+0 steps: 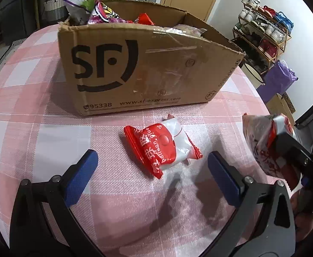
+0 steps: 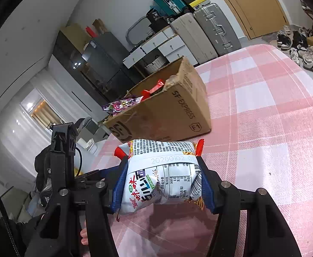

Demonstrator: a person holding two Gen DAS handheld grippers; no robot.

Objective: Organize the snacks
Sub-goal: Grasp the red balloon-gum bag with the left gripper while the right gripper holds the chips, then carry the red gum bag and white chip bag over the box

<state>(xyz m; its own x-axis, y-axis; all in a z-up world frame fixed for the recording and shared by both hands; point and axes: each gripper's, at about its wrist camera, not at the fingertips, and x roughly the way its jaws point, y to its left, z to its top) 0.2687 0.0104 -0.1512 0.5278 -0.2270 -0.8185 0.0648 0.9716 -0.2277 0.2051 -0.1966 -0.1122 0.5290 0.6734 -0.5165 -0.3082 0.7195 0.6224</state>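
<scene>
Left wrist view looks down between the two blue pads of the left tongs [image 1: 150, 167], which stand released and wide apart above the surface [image 1: 38, 141], covered in a pink and white checked cloth. Between the pads, lying flat on the cloth and touched by neither, is a small red and white snack packet [image 1: 162, 147]. Behind it sits an open cardboard box [image 1: 139, 64] with a large black logo on its near wall; bright wrappers [image 1: 92, 8] in purple, green and red stick up over its rim. At the right edge of this view the right tongs [image 1: 285, 147] hang above the cloth, clenched on a red and white snack bag [image 1: 259, 141]. A rack of shoes [image 1: 263, 27] stands against the far wall.

From the right wrist view, the same bag [image 2: 162, 180] shows its white printed back with a nutrition panel and barcode, squeezed between the blue pads of the right tongs [image 2: 162, 184] so that it bulges in the middle. It is held clear of the cloth, in front of the cardboard box [image 2: 173, 107], which rests near the surface's far edge. The left tongs' black frame [image 2: 62, 150] appears at the left, with a bit of a hand [image 2: 84, 238] below. Suitcases [image 2: 207, 30] are stacked by a wooden door [image 2: 255, 6] in the background.
</scene>
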